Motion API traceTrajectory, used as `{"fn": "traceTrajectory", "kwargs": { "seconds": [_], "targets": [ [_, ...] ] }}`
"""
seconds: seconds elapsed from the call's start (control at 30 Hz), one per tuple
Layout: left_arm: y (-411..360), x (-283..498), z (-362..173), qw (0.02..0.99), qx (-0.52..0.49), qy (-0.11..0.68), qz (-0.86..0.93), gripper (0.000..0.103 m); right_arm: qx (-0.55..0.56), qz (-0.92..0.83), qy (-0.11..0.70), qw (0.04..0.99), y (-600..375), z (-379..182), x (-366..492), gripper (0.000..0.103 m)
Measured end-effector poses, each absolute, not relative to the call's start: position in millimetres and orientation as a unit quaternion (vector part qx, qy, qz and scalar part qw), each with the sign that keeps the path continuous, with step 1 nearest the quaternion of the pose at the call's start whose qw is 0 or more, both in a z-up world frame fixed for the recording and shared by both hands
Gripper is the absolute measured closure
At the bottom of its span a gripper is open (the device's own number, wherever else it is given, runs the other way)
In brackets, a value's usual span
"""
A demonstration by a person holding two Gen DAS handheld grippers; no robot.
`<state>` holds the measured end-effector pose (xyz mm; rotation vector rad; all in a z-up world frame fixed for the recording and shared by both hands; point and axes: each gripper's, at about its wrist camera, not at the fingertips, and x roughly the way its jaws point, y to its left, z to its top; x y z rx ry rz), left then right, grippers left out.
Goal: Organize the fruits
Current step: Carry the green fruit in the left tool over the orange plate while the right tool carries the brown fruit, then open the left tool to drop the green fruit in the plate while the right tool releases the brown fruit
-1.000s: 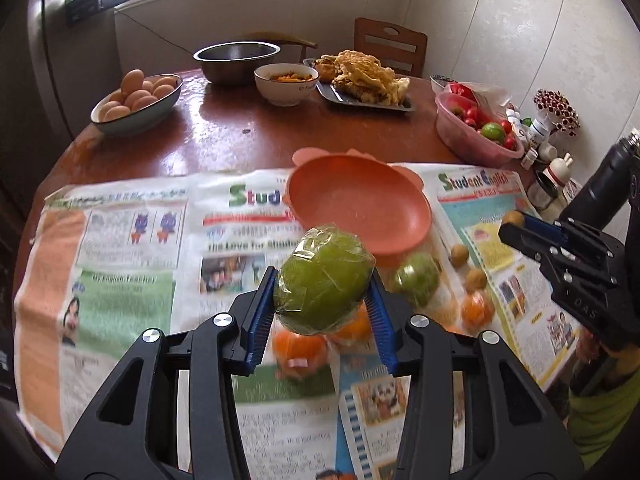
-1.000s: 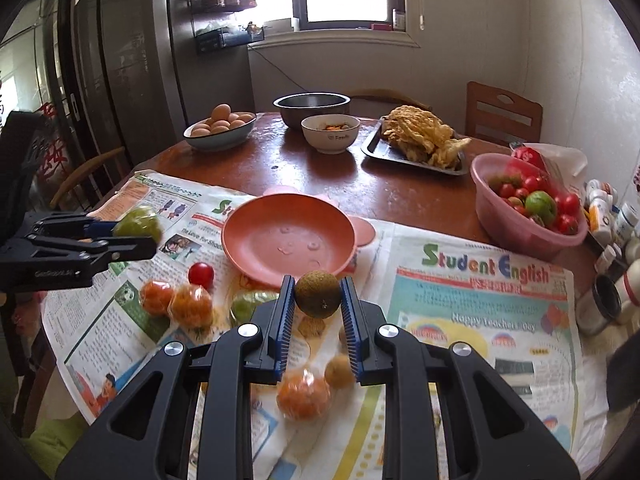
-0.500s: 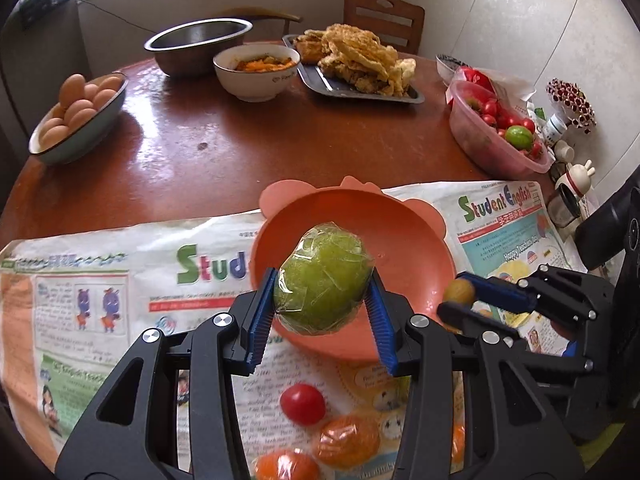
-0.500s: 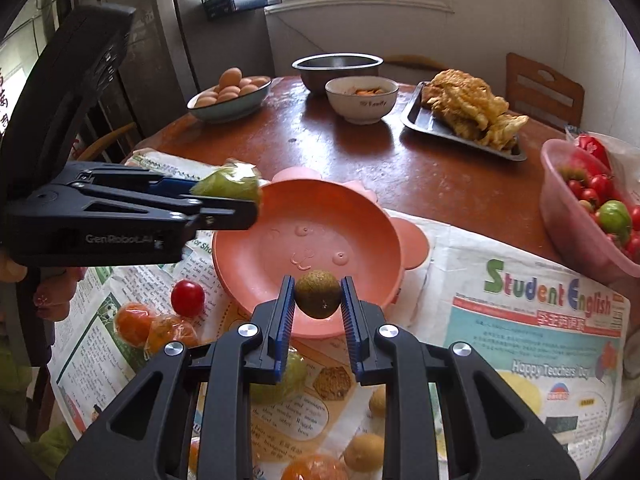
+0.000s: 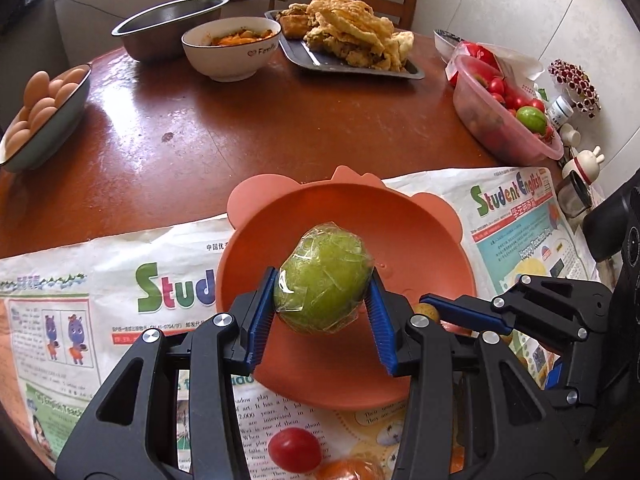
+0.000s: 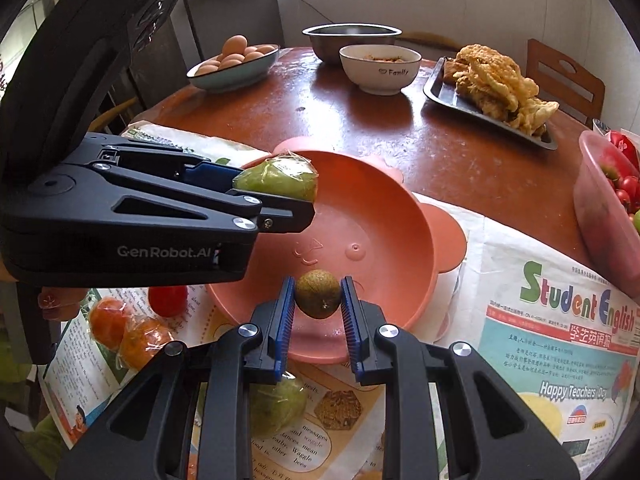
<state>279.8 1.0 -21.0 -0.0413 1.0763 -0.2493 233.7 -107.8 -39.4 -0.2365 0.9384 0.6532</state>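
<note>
My left gripper (image 5: 323,300) is shut on a plastic-wrapped green fruit (image 5: 322,278) and holds it over the orange bear-eared bowl (image 5: 400,216). It also shows in the right wrist view (image 6: 304,200), with the green fruit (image 6: 280,180) above the bowl's left side. My right gripper (image 6: 318,304) is shut on a small brown round fruit (image 6: 318,294) above the near edge of the bowl (image 6: 384,208). A red tomato (image 5: 294,455), wrapped oranges (image 6: 132,330) and another green fruit (image 6: 276,404) lie on the newspaper in front of the bowl.
Newspaper (image 6: 560,344) covers the near half of the round brown table (image 5: 240,132). Behind stand a bowl of eggs (image 5: 40,112), a steel bowl (image 5: 168,28), a white food bowl (image 5: 232,50), a tray of fried food (image 5: 348,40) and a pink tub of tomatoes (image 5: 504,120).
Both grippers have moved forward from above the newspaper to over the orange bowl, each still holding its fruit. They now stand close together.
</note>
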Motion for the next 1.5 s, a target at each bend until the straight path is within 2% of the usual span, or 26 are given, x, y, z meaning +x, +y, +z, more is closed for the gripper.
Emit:
{"fn": "traceTrajectory", "kwargs": {
  "seconds": [0.43,0.67,0.8,0.87,0.97,1.17,1.23,1.3,1.5],
  "targets": [
    [-2.1,283.5,-31.3,0.846,-0.016,0.519,-0.119,0.068,-0.111,0.308,0.447,0.833,-107.8,-46.1,233.3,0.080],
    [-0.4,282.1,-27.6,0.849,-0.017,0.514,-0.120,0.068,-0.110,0.306,0.444,0.835,-109.1,-43.0,229.7,0.073],
    [0.6,279.1,-21.5,0.853,-0.021,0.507,-0.122,0.066,-0.112,0.302,0.442,0.837,-111.4,-38.8,226.5,0.071],
    [2.0,277.0,-16.9,0.856,-0.024,0.501,-0.122,0.060,-0.110,0.301,0.439,0.839,-113.1,-36.3,224.7,0.067],
    [4.2,272.2,-10.0,0.860,-0.025,0.495,-0.121,0.060,-0.108,0.295,0.436,0.843,-116.5,-32.3,222.5,0.065],
    [12.7,254.3,7.4,0.874,-0.023,0.473,-0.110,0.046,-0.096,0.288,0.419,0.856,-126.0,-17.0,212.0,0.053],
    [15.9,245.9,13.7,0.881,-0.022,0.462,-0.102,0.043,-0.092,0.285,0.411,0.861,-128.8,-11.4,207.7,0.047],
    [19.9,237.9,19.9,0.886,-0.026,0.453,-0.097,0.037,-0.085,0.284,0.404,0.865,-132.7,-5.2,203.1,0.036],
    [35.5,210.5,39.9,0.901,-0.044,0.425,-0.079,0.027,-0.080,0.264,0.377,0.884,-142.5,14.9,186.5,0.020]
  ]
}}
